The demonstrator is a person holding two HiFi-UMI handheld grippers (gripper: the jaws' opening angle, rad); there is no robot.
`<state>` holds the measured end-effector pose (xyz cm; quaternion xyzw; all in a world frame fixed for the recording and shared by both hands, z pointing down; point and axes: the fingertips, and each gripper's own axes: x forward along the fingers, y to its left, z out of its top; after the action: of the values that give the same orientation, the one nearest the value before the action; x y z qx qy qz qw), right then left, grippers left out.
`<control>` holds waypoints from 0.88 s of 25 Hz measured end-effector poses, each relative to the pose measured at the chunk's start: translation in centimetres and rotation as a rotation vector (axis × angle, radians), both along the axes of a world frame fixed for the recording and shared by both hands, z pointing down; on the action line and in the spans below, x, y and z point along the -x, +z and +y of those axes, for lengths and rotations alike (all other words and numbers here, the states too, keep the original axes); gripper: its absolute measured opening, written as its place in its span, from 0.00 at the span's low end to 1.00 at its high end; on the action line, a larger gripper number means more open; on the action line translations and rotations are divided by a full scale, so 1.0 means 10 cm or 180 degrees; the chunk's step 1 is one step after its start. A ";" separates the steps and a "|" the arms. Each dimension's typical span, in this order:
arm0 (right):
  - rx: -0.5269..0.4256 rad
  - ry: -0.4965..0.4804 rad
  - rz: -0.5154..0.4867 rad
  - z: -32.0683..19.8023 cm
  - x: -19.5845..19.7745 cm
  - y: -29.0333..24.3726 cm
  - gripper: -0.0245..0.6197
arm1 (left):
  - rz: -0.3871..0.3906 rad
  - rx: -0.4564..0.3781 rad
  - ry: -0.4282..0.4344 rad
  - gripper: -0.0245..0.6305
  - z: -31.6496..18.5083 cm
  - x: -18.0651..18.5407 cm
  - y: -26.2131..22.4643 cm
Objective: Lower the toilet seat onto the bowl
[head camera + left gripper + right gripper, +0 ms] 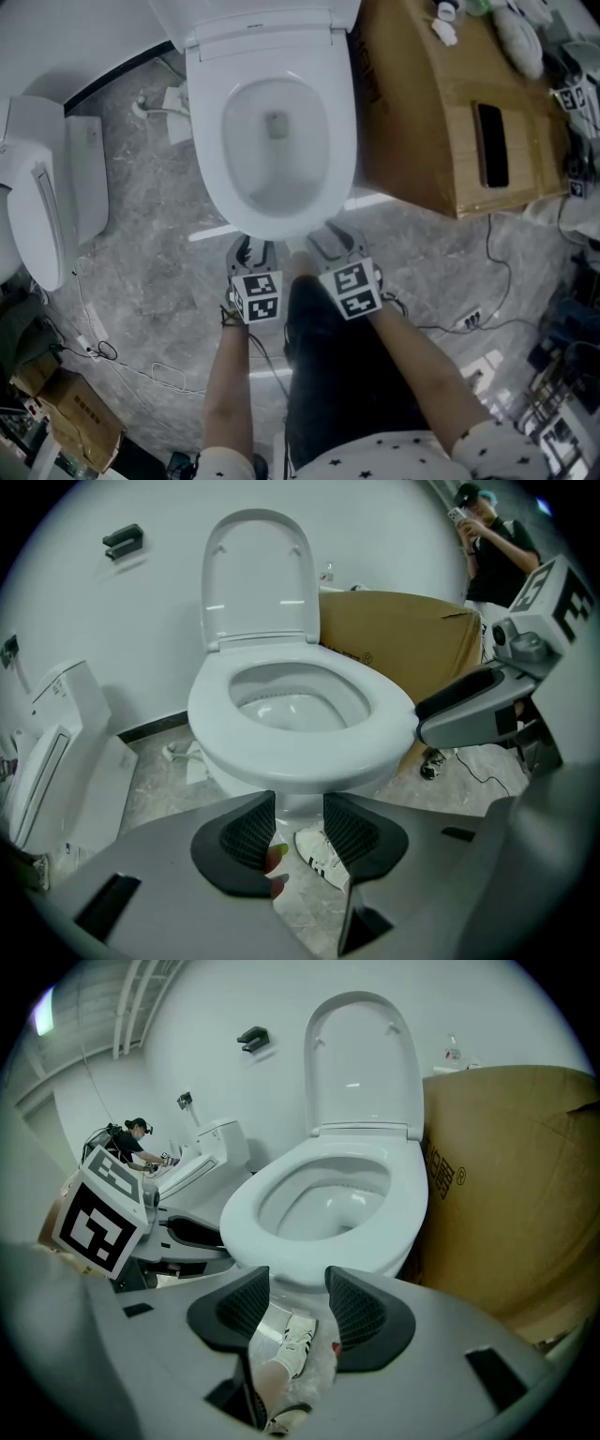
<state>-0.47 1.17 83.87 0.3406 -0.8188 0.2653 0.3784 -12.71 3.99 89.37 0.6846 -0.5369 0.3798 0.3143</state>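
- Plainly, the toilet bowl [277,184] is open to view: its inner wall is bare white, with a dark drain opening at the bottom and no loose thing in it.
- The toilet seat [203,141] lies flat on the bowl's rim all the way round, and the lid [258,578] stands upright behind the bowl.
- Right of the bowl stands a closed cardboard box [412,112]. A few small white things lie on the far end of its top, too small to tell apart.
- Left of the bowl, a second white toilet unit [42,206] rests on the floor by the wall.
- The left gripper [254,251] sits just in front of the bowl's front edge. Its fingers [248,832] stand apart with nothing held, and only a white shoe [319,855] and the floor show through the gap.
- The right gripper [337,242] is beside it, also just in front of the bowl. Its fingers [361,1312] are likewise spread and empty.
- In both gripper views the seat's front edge lies just beyond and above the fingertips, outside the gap between them and apart from the pads.
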 end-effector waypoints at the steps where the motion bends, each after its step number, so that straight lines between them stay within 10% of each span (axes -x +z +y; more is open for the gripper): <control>1: 0.0011 0.0009 0.0000 0.00 0.00 0.02 0.37 | -0.0005 0.0016 0.0009 0.28 0.00 0.00 0.02; 22: 0.0147 -0.0014 -0.0002 0.01 0.01 0.14 0.36 | -0.0025 0.0218 0.0011 0.27 0.04 0.00 0.12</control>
<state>-0.54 1.27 85.31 0.3298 -0.8133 0.2835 0.3865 -12.72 4.37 90.52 0.6729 -0.5236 0.4013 0.3347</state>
